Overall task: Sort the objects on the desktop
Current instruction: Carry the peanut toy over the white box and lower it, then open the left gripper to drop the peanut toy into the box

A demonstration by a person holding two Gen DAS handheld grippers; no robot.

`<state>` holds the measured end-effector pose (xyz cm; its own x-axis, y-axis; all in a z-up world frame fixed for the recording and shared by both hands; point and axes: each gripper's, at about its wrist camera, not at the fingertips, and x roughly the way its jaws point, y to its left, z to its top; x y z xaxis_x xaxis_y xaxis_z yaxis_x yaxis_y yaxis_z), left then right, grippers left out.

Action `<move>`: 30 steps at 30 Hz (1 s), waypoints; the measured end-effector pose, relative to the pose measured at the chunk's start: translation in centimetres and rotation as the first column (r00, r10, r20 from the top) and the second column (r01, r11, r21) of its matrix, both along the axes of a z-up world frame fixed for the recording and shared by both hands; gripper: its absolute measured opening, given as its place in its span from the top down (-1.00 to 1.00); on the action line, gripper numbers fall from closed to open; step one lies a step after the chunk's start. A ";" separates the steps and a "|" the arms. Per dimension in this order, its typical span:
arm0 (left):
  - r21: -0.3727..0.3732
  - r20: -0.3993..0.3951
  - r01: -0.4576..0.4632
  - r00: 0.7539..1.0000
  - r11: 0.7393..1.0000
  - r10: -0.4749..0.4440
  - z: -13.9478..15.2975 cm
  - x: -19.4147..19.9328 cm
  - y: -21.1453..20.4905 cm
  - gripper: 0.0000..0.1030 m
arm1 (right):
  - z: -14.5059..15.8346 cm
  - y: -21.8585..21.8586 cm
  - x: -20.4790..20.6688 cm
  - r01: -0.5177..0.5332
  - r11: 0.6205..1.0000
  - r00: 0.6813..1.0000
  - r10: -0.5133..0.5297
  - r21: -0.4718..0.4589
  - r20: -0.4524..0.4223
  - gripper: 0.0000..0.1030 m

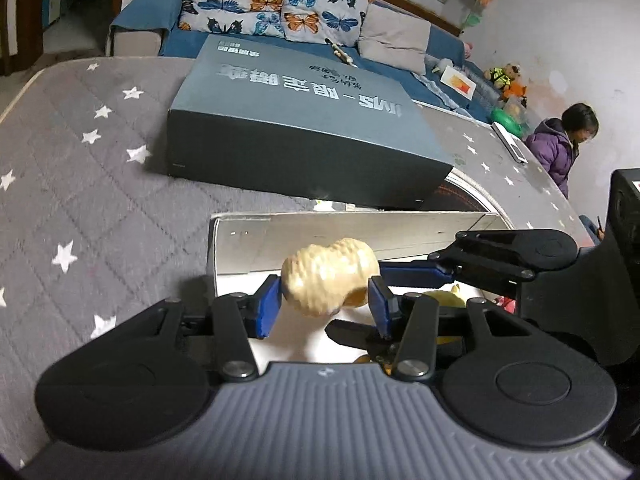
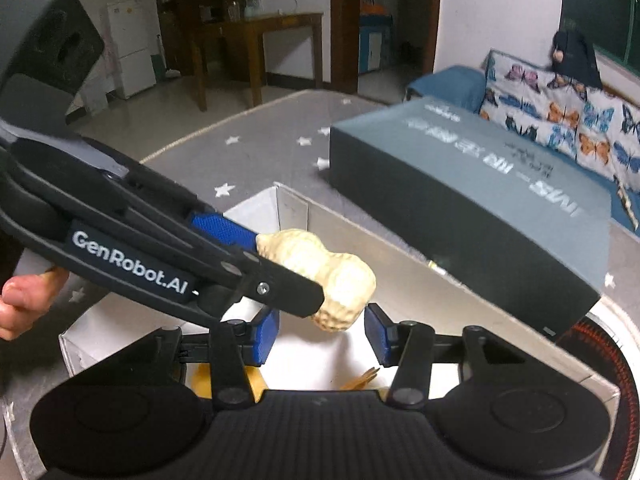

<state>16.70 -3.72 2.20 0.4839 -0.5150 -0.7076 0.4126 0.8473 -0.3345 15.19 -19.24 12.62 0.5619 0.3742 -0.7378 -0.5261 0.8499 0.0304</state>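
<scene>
A beige peanut-shaped toy [image 1: 330,274] hangs over the open white box [image 1: 248,236]. My left gripper [image 1: 326,306] is shut on the toy, its blue pads at both sides. In the right wrist view the left gripper [image 2: 288,264] comes in from the left holding the peanut toy [image 2: 332,280] above the white box [image 2: 292,204]. My right gripper [image 2: 320,334] is open and empty just below the toy; it also shows in the left wrist view [image 1: 404,276] at the right. Yellow and orange items [image 1: 444,300] lie in the box, mostly hidden.
A large grey-blue flat box [image 1: 296,128] lies behind the white box on the grey star-patterned cover [image 1: 80,200]. A round black and red object [image 2: 600,344] sits at the right. A sofa with butterfly cushions [image 1: 272,4] and a person [image 1: 560,148] are beyond.
</scene>
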 end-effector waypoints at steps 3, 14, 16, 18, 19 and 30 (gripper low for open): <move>0.012 0.005 0.004 1.000 1.000 -0.004 0.0 0.2 -0.3 0.06 | -0.2 -0.3 0.2 0.014 1.000 1.000 -0.014 0.009 -0.012 0.06; 0.061 0.047 -0.019 0.999 0.998 0.016 0.3 -0.2 -0.8 -0.05 | 0.6 -1.0 -0.5 0.060 0.998 0.998 -0.060 0.017 -0.006 -0.28; 0.080 0.068 -0.028 0.997 0.996 0.023 0.6 -0.7 -1.0 -0.18 | 0.9 -1.4 -0.8 0.067 0.997 0.998 -0.067 0.027 -0.003 -0.36; 0.102 0.086 -0.036 0.996 0.994 0.027 1.0 -1.3 -1.1 -0.20 | 1.3 -1.8 -1.2 0.075 0.997 0.997 -0.076 0.035 0.004 -0.46; 0.116 0.096 -0.042 0.995 0.992 0.031 1.1 -1.6 -1.2 -0.21 | 1.5 -2.0 -1.4 0.080 0.996 0.997 -0.080 0.039 0.008 -0.49; 0.175 0.176 -0.116 0.981 0.978 0.085 2.8 -5.2 -1.9 -0.47 | 3.0 -4.7 -4.4 0.150 0.984 0.988 -0.154 0.091 0.033 -0.86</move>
